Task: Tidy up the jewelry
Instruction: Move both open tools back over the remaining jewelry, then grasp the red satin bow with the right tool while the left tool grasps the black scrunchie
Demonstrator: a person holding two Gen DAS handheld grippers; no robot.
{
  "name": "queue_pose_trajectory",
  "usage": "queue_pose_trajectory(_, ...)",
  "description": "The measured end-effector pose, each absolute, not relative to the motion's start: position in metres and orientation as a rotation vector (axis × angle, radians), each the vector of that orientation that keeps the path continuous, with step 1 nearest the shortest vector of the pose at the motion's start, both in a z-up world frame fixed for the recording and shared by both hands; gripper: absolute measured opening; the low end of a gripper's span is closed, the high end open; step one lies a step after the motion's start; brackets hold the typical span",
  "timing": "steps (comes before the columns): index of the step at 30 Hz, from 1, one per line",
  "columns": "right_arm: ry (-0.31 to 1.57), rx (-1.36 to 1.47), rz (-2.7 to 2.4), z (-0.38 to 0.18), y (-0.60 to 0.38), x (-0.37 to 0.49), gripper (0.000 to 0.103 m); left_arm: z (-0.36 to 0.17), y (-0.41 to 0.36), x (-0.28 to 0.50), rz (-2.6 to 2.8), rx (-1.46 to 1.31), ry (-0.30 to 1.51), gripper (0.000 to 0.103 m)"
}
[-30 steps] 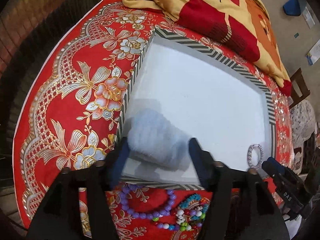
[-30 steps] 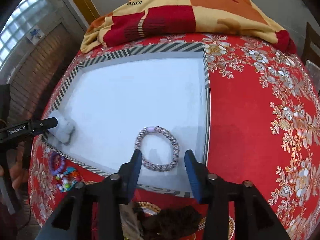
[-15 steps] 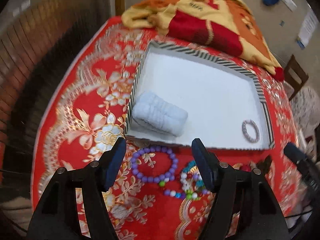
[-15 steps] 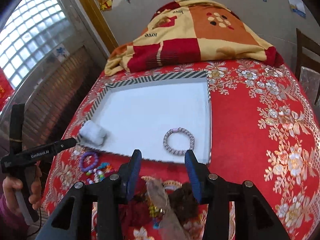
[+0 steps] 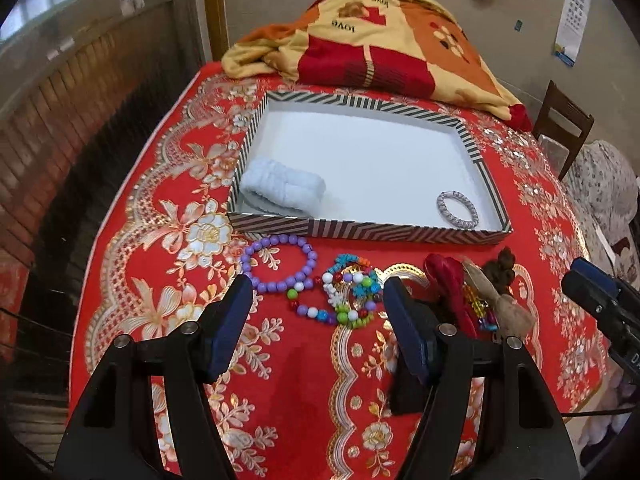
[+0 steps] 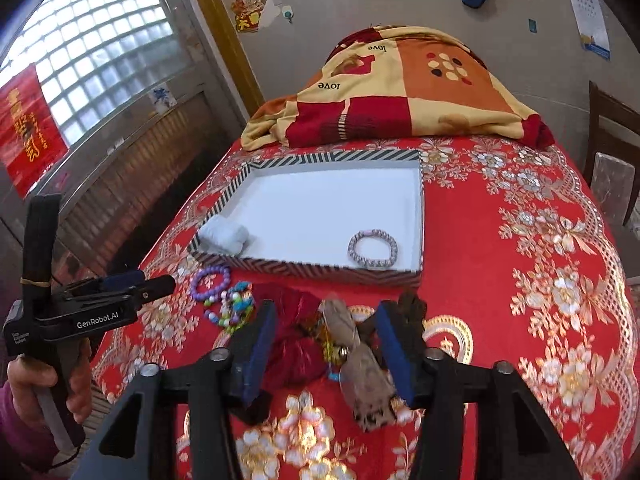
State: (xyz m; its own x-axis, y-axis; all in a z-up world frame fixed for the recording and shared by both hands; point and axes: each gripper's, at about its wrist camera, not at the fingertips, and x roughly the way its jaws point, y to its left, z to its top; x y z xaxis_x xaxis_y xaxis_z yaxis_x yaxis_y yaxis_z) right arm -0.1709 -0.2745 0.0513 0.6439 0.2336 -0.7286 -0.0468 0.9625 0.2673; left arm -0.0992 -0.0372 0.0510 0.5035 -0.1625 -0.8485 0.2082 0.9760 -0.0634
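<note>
The shallow striped-rim white tray (image 5: 400, 234) holds a pale blue rolled cloth band (image 5: 283, 187) at 9 o'clock and a silver braided bracelet (image 5: 457, 207) at 4 o'clock, spaced apart, probably for sorting. The left tool (image 5: 318, 300), spread and empty, hovers over the purple bead bracelet (image 5: 276, 260) outside the tray; the right tool (image 6: 326, 334) is spread too.

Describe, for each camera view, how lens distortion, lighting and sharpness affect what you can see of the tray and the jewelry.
Left wrist view: fisheye bends the striped tray rim; even light, purple bead bracelet crisp, soft shadow under the left gripper. Right wrist view: table edges bow, glass-block window is bright, silver bracelet is sharp, pile between the right gripper fingers slightly blurred.
</note>
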Motion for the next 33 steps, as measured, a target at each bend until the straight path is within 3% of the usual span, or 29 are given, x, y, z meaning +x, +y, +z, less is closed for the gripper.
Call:
queue_pose_trajectory(16, 0.871, 0.161, 0.153, 0.053, -0.260, -0.210, 0.060, 0.059, -0.034, -0.136, -0.199, 0.006, 0.983, 0.068)
queue_pose_trajectory(33, 0.911, 0.212, 0.165, 0.039, -0.270, -0.221, 0.060, 0.043, -0.017, -0.143, -0.202, -0.121, 1.064, 0.068)
